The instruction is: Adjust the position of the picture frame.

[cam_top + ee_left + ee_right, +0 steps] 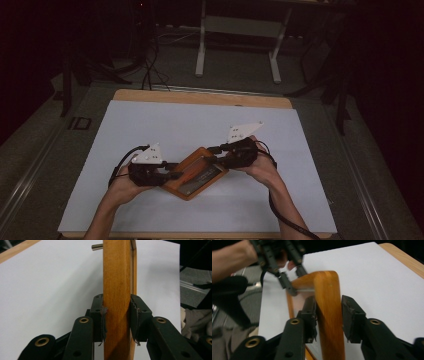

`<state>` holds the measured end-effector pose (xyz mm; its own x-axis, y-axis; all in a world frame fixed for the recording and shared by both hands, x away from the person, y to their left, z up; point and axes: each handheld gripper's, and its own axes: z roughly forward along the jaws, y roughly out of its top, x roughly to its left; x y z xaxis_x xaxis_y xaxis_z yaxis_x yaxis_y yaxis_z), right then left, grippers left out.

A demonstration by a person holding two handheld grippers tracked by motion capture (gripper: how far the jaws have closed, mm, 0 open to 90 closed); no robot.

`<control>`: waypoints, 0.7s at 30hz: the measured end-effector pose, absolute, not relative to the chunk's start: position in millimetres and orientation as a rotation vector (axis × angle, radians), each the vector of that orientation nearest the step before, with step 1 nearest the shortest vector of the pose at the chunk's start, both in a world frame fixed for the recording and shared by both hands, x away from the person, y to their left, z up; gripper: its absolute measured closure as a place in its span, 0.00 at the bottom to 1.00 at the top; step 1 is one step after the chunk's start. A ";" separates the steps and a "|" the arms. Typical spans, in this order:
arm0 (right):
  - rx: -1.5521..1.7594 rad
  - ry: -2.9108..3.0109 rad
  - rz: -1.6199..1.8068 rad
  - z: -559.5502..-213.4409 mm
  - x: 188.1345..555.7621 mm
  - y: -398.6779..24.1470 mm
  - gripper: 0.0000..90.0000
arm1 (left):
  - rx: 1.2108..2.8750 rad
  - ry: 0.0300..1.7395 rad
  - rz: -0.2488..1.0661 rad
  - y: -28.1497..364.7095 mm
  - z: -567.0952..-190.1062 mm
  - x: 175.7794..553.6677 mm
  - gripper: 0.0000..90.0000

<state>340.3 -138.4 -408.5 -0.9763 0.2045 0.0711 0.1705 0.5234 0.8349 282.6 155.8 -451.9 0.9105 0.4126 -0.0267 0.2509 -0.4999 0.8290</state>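
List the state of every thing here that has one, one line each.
wooden frame: gripped on two opposite sides, tilted.
left gripper: shut on the wooden frame's edge, both pads pressing.
right gripper: jaws around the frame's edge, a gap showing at one pad.
white sheet: flat on the table.

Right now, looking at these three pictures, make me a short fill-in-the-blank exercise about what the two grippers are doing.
1. Both grippers reach for the same wooden ____, which has a clear pane.
2. In the left gripper view, the left gripper has both pads pressed on the frame's ____ rail.
3. In the right gripper view, the right gripper has a visible ____ beside one pad.
4. The table is covered by a ____ sheet.

Missing words: frame; wooden; gap; white
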 end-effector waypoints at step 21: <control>0.907 2.677 1.841 -521.7 326.3 -132.7 0.68 | 1.968 0.634 0.137 193.8 -478.3 281.1 0.75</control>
<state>326.3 -132.7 -521.7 -0.8308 0.2955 0.4717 0.5462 0.2698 0.7930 281.1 193.8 -478.3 0.8551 0.4881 -0.1750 0.3718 -0.3419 0.8631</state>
